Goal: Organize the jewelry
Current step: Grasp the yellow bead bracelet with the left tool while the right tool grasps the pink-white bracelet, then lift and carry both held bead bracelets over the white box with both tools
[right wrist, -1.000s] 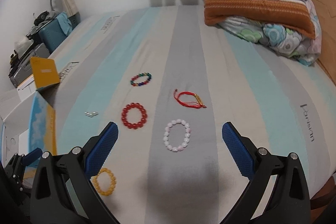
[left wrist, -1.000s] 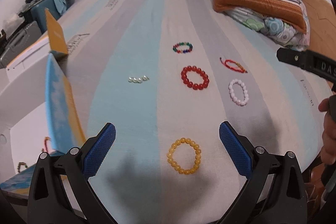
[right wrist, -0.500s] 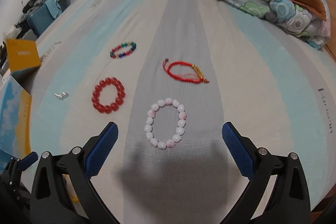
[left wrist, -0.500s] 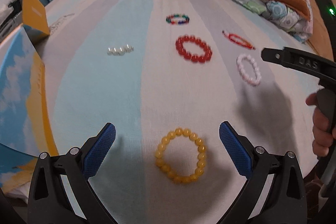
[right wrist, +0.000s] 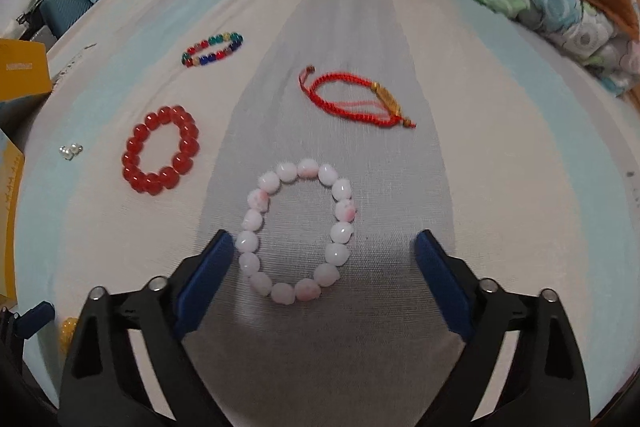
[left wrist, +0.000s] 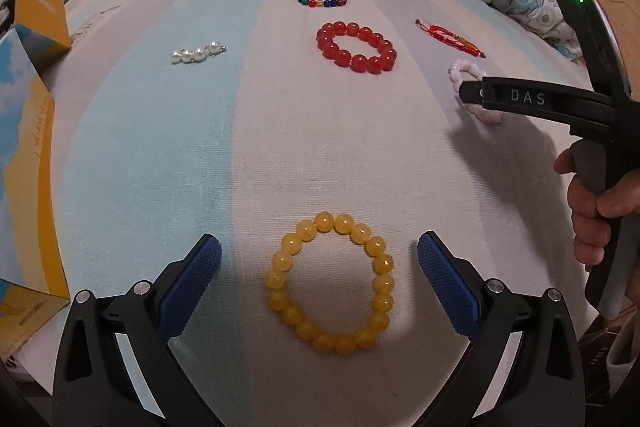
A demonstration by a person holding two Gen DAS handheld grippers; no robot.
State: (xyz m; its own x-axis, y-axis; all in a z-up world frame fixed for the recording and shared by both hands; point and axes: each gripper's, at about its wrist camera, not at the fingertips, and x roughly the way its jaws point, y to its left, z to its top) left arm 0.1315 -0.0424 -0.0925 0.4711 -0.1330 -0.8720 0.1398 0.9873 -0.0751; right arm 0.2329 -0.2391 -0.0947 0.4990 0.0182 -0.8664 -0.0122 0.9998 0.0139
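Left claw [left wrist: 319, 259]: jaws spread wide, nothing held, yellow bracelet [left wrist: 331, 283] lying flat on the striped bedsheet [left wrist: 160, 155] between the blue pads, touching neither. Right claw [right wrist: 323, 255]: jaws wide but just narrowing, nothing gripped, pink bracelet [right wrist: 298, 231] between the pads and off centre, its left beads just beside the left pad. Risk judged: uneven closing on the pink bracelet, pushing it sideways or rolling beads out; soft sheet bunching under either grip; red bracelet [right wrist: 161, 150], cord bracelet [right wrist: 354, 101], multicoloured bracelet [right wrist: 213, 48] and pearl piece [left wrist: 197, 52] well apart, untouched.
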